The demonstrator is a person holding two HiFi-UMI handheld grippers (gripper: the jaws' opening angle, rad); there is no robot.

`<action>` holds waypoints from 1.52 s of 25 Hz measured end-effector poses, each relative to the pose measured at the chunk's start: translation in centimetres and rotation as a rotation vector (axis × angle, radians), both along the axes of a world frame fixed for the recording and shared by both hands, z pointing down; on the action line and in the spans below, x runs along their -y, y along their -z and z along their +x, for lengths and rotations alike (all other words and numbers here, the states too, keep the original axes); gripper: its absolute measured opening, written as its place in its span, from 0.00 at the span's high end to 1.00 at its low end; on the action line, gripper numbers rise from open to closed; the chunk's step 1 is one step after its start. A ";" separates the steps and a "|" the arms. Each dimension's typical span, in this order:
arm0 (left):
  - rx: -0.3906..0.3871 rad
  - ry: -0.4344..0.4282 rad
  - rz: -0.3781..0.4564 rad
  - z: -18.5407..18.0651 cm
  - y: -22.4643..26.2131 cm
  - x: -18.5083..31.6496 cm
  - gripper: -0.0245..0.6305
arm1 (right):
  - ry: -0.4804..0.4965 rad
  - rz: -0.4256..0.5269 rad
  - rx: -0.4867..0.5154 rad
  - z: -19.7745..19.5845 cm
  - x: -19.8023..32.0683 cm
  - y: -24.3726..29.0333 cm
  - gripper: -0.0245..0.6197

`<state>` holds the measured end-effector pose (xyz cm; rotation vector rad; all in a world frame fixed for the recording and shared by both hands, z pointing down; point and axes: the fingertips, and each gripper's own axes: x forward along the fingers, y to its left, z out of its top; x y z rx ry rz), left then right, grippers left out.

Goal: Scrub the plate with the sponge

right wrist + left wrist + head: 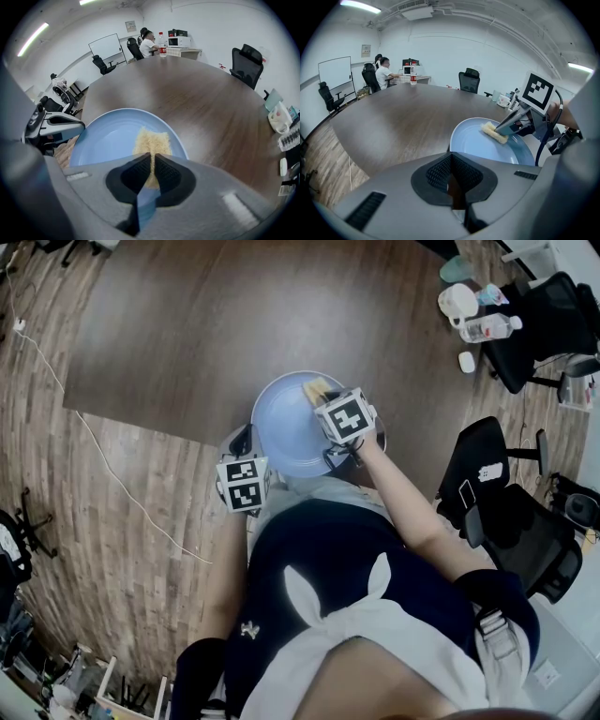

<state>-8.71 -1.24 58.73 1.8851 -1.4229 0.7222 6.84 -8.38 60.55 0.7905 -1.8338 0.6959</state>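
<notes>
Two chairs [511, 517] right of plate [281, 427]

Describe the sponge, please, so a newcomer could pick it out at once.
At the near edge of the brown table is a light blue plate. The sponge rests on it, pinched in the right claw: the only pale yellow, rough-textured thing.

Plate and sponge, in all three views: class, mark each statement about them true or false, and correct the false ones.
1. The right gripper is shut on the sponge. True.
2. The sponge lies on the bare table. False: it rests against the plate.
3. The plate is red. False: it is light blue.
4. The left gripper is shut on the plate's rim. True.
5. The sponge is dark green. False: it is pale yellow.
</notes>
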 end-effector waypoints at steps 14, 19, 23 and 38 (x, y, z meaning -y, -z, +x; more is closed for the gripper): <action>-0.018 -0.006 -0.002 0.2 0.2 -0.3 0.95 | -0.005 -0.005 -0.011 0.2 -0.6 -0.2 0.92; -0.021 -0.009 0.002 0.3 0.4 -0.3 0.95 | -0.001 0.005 -0.026 0.3 -0.6 0.0 0.92; -0.021 -0.015 0.001 0.2 0.4 -0.5 0.95 | -0.002 -0.004 -0.006 -0.2 -1.0 0.0 0.92; -0.032 -0.014 0.005 0.1 0.4 -0.6 0.95 | 0.079 -0.008 0.011 -3.3 -2.4 0.1 0.92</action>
